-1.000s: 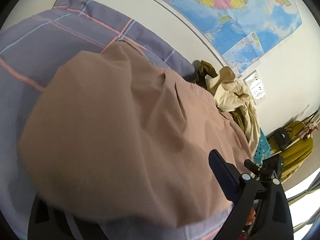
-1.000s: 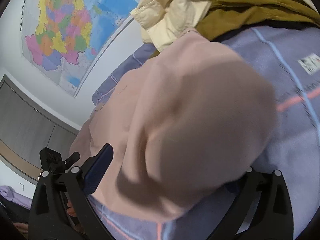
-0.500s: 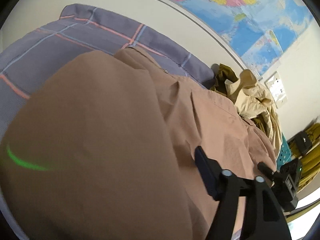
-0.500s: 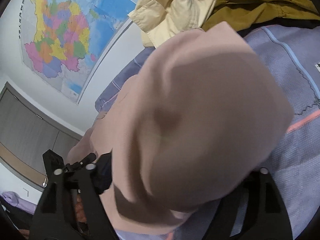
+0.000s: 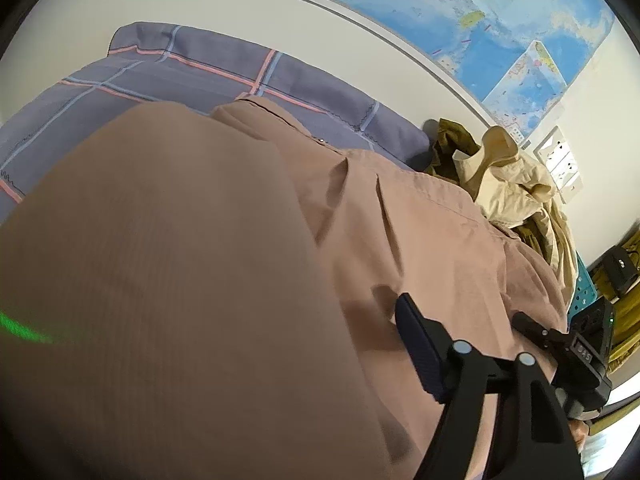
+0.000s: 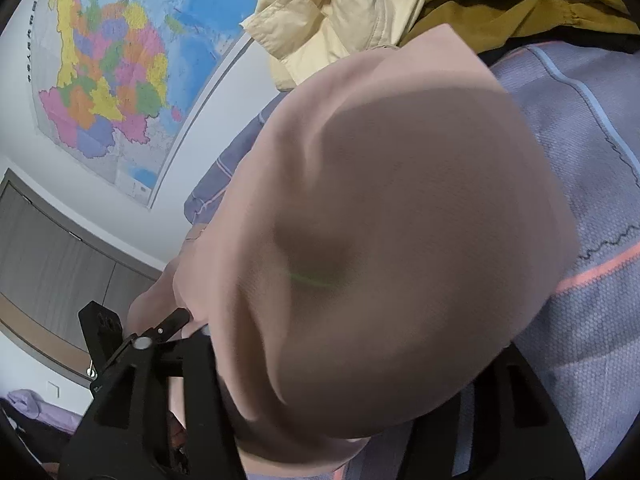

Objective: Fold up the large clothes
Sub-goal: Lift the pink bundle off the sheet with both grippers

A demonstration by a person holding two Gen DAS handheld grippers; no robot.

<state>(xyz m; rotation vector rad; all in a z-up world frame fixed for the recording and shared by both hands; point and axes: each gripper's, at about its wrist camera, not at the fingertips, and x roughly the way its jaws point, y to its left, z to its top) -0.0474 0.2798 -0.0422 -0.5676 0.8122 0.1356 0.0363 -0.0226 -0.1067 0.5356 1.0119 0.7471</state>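
A large pink-brown shirt (image 5: 400, 232) lies on a bed with a purple plaid cover (image 5: 192, 68). Both grippers hold its near edge up, so a fold of the shirt (image 6: 392, 216) hangs close in front of each lens. My left gripper (image 5: 280, 380) is shut on the shirt; only its right finger (image 5: 420, 352) shows, the other is under cloth. My right gripper (image 6: 340, 412) is shut on the shirt too, with cloth bunched between its black fingers (image 6: 200, 376). The right gripper's body shows at the left wrist view's lower right (image 5: 588, 352).
A pile of cream (image 5: 512, 184) and olive clothes (image 6: 520, 0) lies at the bed's far end by the wall. A coloured wall map (image 6: 104, 76) hangs above the bed. Grey wardrobe doors (image 6: 44, 256) stand at left. A teal perforated panel (image 5: 582, 292) stands past the bed.
Both grippers have lifted the shirt's edge higher and carried it forward over the shirt. The raised fold now fills more of each view.
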